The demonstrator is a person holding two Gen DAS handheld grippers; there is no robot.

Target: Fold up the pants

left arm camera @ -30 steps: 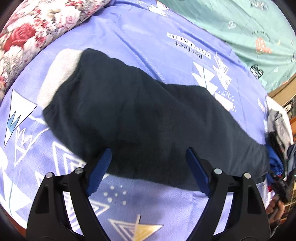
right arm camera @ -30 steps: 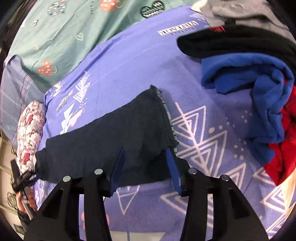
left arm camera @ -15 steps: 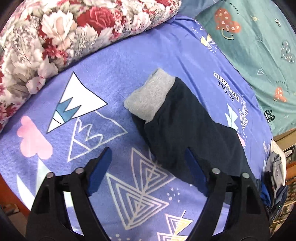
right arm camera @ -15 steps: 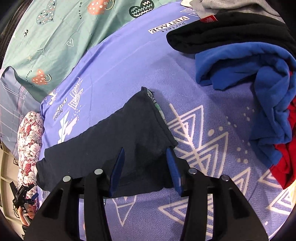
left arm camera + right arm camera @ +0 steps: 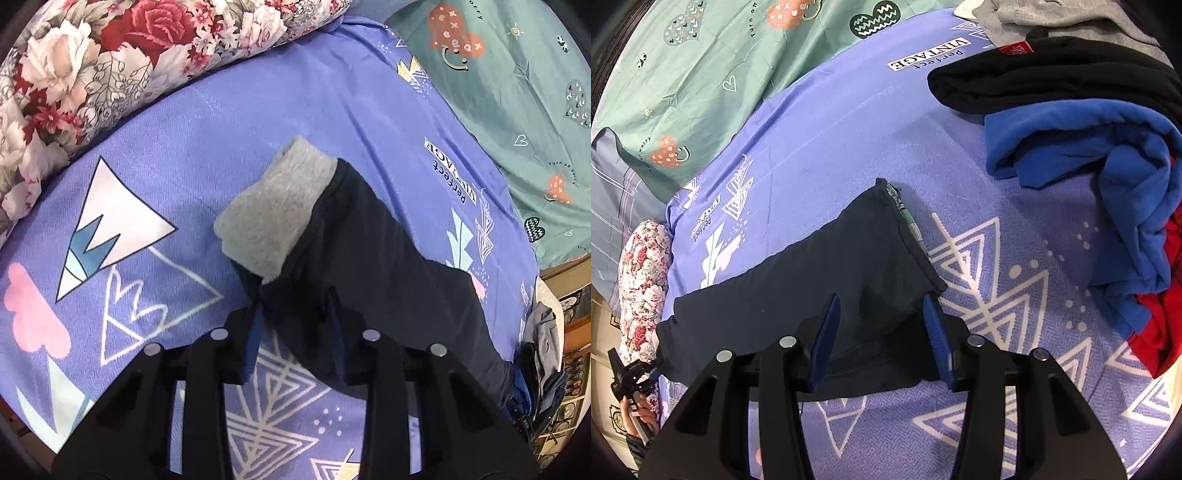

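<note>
Dark navy pants (image 5: 369, 266) lie stretched across the purple bedspread (image 5: 229, 122) printed with white triangles, and every other place here I give from them. At their cuff end a grey fleece lining (image 5: 273, 214) is turned out, and beyond that end a floral pillow (image 5: 110, 55) lies well apart. My left claw (image 5: 295, 332) sits at the near edge of the pants just below the grey lining; its jaws have just been closing, and the blue pads now press on a bunched fold of the dark cloth between them. My right claw (image 5: 882, 332) is at the opposite end of the pants, the waistband end, where a strip of green-and-white lining (image 5: 908, 221) peeks out along the hem. Its jaws stand at a middling gap with the near corner of the pants between them, but I cannot tell whether the pads press on the cloth. Past the waistband end, well apart, lies a heap of clothes: a blue fleece (image 5: 1108, 166), a black garment (image 5: 1052, 85) behind it, and something red (image 5: 1160, 325) beside the blue. Far beyond the pants a teal sheet (image 5: 683, 74) with heart prints covers the bed.
</note>
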